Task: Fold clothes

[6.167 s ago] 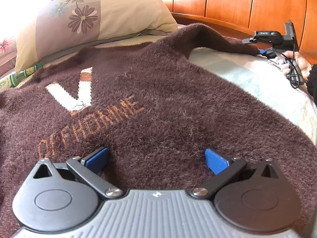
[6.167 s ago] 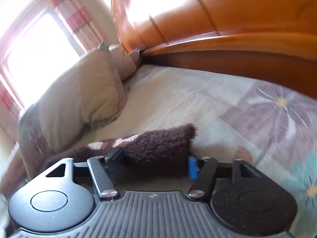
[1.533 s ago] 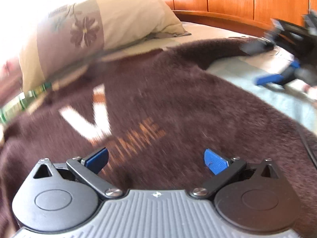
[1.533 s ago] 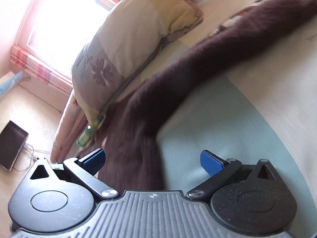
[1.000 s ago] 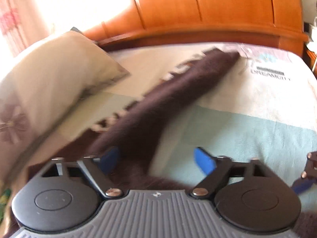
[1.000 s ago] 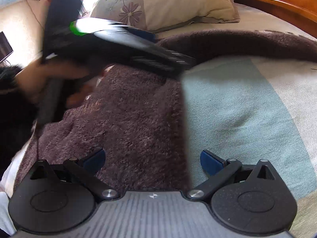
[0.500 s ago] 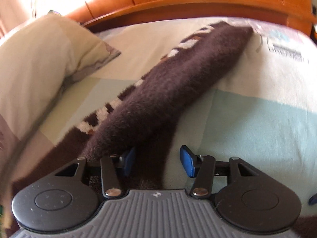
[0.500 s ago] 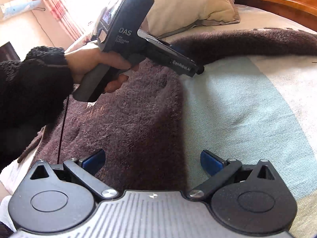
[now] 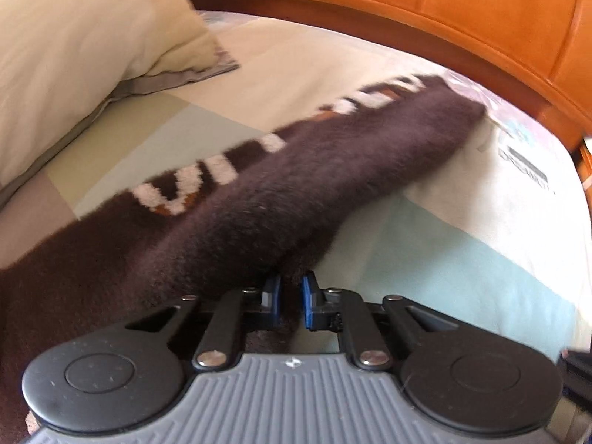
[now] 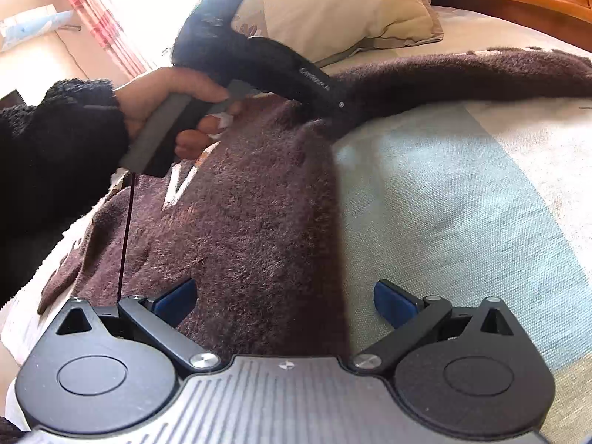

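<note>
both left gripper (image 9: 290, 298) jaws now tight on sweater (image 9: 259, 199)

White letters on the brown sweater (image 9: 229, 199) and bedsheet (image 9: 481, 199) print are too blurred to read.

Home bedroom, bed (image 9: 462, 259) with pillow (image 9: 92, 48), wooden headboard (image 9: 444, 7), curtained window (image 10: 100, 11)

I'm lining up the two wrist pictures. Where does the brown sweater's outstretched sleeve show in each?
Left wrist view: the sleeve runs from the left tongs, shut on its base, up to the right.
Right wrist view: the sleeve lies across the upper right, beyond the open right tongs.
Shared landmark: the cream pillow.
</note>
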### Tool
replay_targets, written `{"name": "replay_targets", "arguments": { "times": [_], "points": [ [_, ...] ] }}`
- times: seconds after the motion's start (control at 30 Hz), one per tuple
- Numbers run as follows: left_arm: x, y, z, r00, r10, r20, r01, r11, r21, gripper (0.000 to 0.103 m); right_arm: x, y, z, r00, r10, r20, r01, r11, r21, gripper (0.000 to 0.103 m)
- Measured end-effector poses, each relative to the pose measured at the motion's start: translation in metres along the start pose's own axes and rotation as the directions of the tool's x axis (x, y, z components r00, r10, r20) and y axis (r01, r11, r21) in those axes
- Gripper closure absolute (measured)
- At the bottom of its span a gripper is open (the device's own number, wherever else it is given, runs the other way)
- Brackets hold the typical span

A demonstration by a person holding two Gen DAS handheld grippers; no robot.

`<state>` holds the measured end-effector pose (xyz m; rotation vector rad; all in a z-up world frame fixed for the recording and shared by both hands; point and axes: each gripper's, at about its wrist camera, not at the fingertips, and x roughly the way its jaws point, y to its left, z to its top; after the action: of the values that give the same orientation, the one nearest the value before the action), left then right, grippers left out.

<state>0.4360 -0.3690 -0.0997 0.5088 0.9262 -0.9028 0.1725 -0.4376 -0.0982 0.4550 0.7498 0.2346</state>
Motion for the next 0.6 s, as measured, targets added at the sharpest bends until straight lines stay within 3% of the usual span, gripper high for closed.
{"name": "replay_targets", "arguments": {
  "times": [0.27, 0.43, 0.6],
  "points": [
    [-0.027, -0.009, -0.011, 0.998, -0.062, 0.010, 0.061, 0.996, 0.069, 0.093, -0.001, -0.004, 0.002, 1.000, 0.013, 0.002, -0.013, 1.000, 0.008, 0.000],
    [-0.024, -0.005, -0.007, 0.996, -0.086, 0.021, 0.086, 0.996, 0.036, 0.092, -0.005, -0.009, 0.004, 1.000, 0.018, 0.014, -0.018, 0.999, 0.037, 0.000],
    [-0.044, -0.003, -0.014, 0.992, -0.091, 0.091, 0.089, 0.996, 0.023, 0.090, -0.019, -0.029, 0.012, 0.999, -0.028, 0.042, 0.024, 0.996, 0.086, 0.000]
  ]
}}
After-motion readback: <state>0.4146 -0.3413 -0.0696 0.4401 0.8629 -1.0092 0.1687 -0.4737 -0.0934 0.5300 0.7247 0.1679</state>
